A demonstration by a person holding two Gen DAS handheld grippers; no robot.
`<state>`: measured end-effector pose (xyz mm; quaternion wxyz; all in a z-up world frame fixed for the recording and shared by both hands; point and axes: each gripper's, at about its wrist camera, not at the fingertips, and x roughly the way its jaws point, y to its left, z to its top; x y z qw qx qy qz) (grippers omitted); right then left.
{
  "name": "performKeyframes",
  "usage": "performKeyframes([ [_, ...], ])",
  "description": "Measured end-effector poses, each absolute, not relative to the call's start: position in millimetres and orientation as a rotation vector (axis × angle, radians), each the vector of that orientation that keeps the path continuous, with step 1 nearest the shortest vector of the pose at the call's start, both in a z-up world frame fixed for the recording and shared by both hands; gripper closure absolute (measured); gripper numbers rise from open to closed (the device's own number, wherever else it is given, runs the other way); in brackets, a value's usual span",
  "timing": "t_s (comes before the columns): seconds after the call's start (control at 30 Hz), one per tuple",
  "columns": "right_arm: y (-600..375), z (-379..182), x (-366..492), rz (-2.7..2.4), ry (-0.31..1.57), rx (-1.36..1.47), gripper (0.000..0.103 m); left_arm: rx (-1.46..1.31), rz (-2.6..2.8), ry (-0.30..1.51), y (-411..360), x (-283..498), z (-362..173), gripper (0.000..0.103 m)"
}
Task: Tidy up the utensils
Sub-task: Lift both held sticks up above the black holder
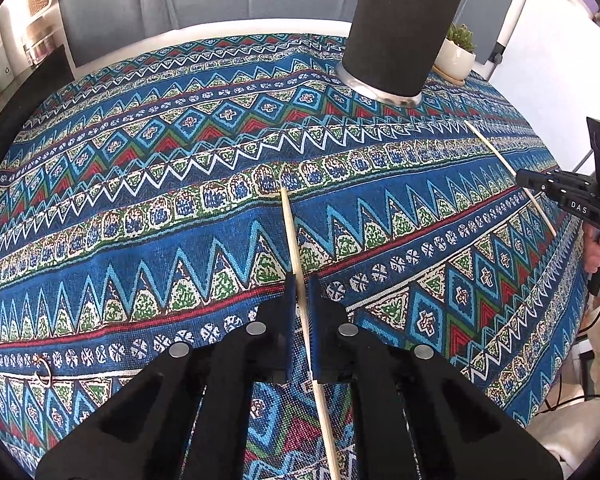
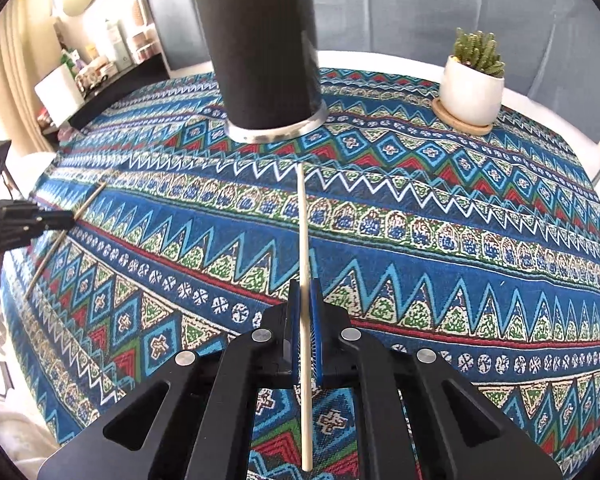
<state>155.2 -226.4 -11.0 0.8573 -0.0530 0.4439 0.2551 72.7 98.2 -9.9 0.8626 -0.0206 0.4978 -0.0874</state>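
Two pale wooden chopsticks lie over the patterned tablecloth. My left gripper [image 1: 300,280] has its jaws close on either side of one chopstick [image 1: 290,224], with a small gap still showing. My right gripper [image 2: 305,282] is shut on the other chopstick [image 2: 302,216], which points toward the black cylindrical holder [image 2: 266,48]. The holder [image 1: 400,32] stands at the far side of the table with stick tips showing above its rim. Each gripper shows at the edge of the other's view: the right gripper [image 1: 528,179] and the left gripper [image 2: 66,218].
A small cactus in a white pot [image 2: 471,88] on a wooden coaster stands right of the holder. A white board [image 1: 556,60] leans at the table's right side. A small metal ring [image 1: 44,374] lies on the cloth near left. Shelves with bottles stand beyond the table.
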Motion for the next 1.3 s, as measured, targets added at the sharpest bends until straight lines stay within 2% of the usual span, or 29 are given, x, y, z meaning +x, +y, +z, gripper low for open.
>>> performKeyframes([
  [0.23, -259, 2, 154, 0.507, 0.869, 0.007, 0.098, -0.048, -0.224, 0.960, 86, 69, 8, 0.098],
  [0.57, -261, 34, 147, 0.509, 0.774, -0.032, 0.098, 0.068, -0.224, 0.846, 59, 73, 54, 0.098],
  [0.97, -247, 109, 156, 0.521, 0.633, -0.042, 0.098, 0.171, -0.266, 0.727, 36, 107, 120, 0.098],
  [1.3, -215, 156, 183, 0.583, 0.546, -0.028, 0.098, 0.144, -0.369, 0.587, 30, 145, 167, 0.098],
])
